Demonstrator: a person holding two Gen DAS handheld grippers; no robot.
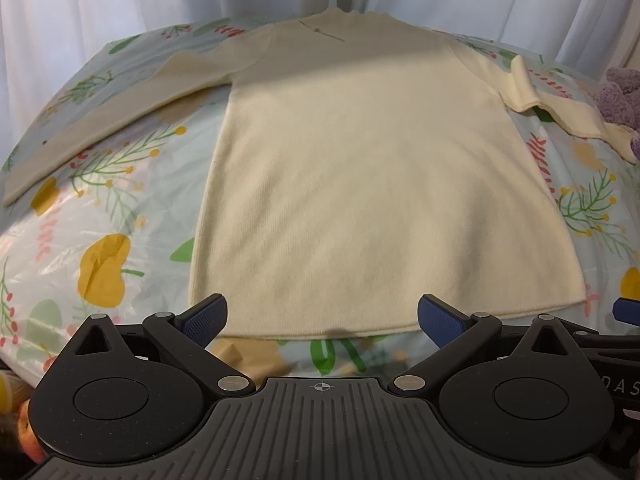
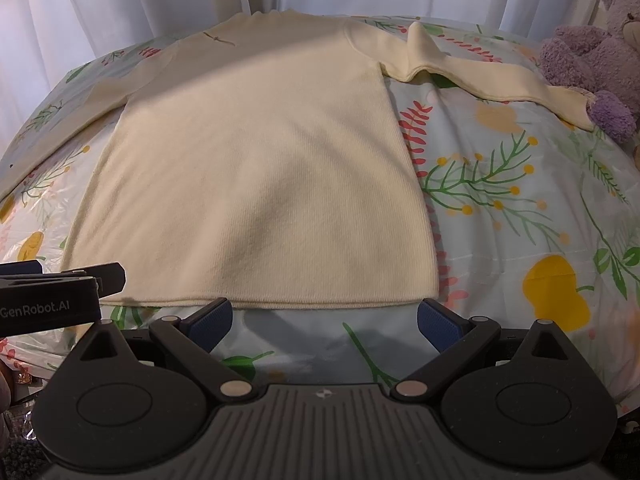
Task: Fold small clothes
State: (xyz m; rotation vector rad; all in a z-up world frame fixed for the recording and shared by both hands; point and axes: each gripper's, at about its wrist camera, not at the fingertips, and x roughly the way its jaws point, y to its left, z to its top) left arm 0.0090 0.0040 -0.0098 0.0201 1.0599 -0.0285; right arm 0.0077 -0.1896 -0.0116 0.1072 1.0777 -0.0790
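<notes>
Sweater (image 1: 360, 168), cream knit, is lying flat on the floral tablecloth (image 1: 120, 208); left gripper (image 1: 322, 316) and right gripper (image 2: 325, 316) are hovering spread wide at its hem, gripping nothing.

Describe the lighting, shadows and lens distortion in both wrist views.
Left wrist view: fisheye bows the floral cloth into a dome; a soft shadow band crosses the cream sweater near its shoulders. Right wrist view: same bulge, diagonal shadows over the sweater, plastic sheen on the cloth at the left edge, purple teddy slightly soft. Both sharp, evenly lit.
</notes>
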